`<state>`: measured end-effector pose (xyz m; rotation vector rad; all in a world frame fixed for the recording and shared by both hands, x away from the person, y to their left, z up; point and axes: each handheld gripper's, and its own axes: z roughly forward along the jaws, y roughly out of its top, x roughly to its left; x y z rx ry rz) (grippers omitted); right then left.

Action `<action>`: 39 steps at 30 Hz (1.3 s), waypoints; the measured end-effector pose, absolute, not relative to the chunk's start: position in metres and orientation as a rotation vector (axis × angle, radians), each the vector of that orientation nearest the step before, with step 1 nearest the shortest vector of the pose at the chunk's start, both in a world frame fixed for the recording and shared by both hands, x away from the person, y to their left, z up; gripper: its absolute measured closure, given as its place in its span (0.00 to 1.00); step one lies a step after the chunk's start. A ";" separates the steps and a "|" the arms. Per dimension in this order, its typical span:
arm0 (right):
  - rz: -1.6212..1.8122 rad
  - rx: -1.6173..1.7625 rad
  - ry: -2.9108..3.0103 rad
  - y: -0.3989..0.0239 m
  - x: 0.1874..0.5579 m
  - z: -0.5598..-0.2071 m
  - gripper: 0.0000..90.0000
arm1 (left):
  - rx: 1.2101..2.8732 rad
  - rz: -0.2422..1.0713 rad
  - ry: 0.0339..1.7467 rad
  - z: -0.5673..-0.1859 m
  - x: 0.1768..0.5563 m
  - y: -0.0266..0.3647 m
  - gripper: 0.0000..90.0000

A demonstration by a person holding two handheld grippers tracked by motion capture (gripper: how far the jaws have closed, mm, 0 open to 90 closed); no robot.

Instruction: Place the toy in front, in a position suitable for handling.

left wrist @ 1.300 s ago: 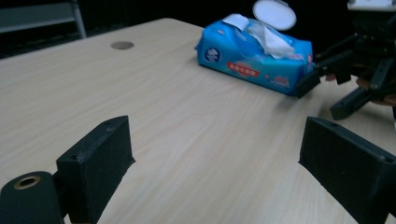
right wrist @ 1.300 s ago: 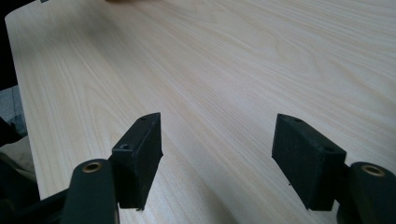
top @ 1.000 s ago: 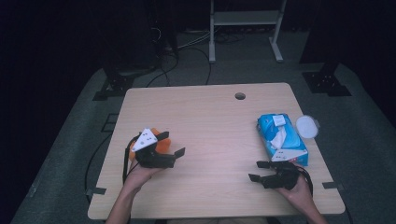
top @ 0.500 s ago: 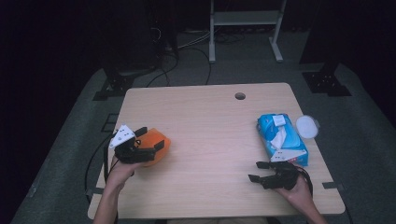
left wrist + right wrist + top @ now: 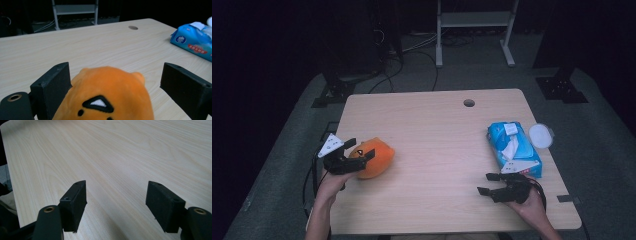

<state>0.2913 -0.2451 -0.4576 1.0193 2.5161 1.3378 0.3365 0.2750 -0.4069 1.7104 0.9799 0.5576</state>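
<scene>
Reach is what we weigh first: the orange plush toy lies at the left edge of the bench, at about 8 o'clock from its centre, right at our left tool and well apart from our right tool, which hovers with jaws wide over bare wood near 4 o'clock. From the left tool the toy lies toward 2 o'clock, its long axis running roughly 8 to 2. In the left gripper view we see the toy between the spread jaws, one black jaw touching its side and the other clear of it, so we judge it bracketed, not clamped. A blue wipes pack rests near 3 o'clock.
</scene>
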 end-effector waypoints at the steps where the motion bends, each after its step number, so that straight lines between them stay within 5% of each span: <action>1: 1.337 1.020 2.518 -0.245 0.291 -0.458 0.35 | 1.711 0.555 0.984 -0.408 0.337 0.276 0.10; 22: 1.322 1.005 2.531 -0.242 0.290 -0.458 0.36 | 1.757 0.514 1.043 -0.434 0.342 0.284 0.28; 39: 1.305 0.993 2.534 -0.240 0.289 -0.459 0.36 | 1.803 0.504 1.010 -0.438 0.340 0.283 0.53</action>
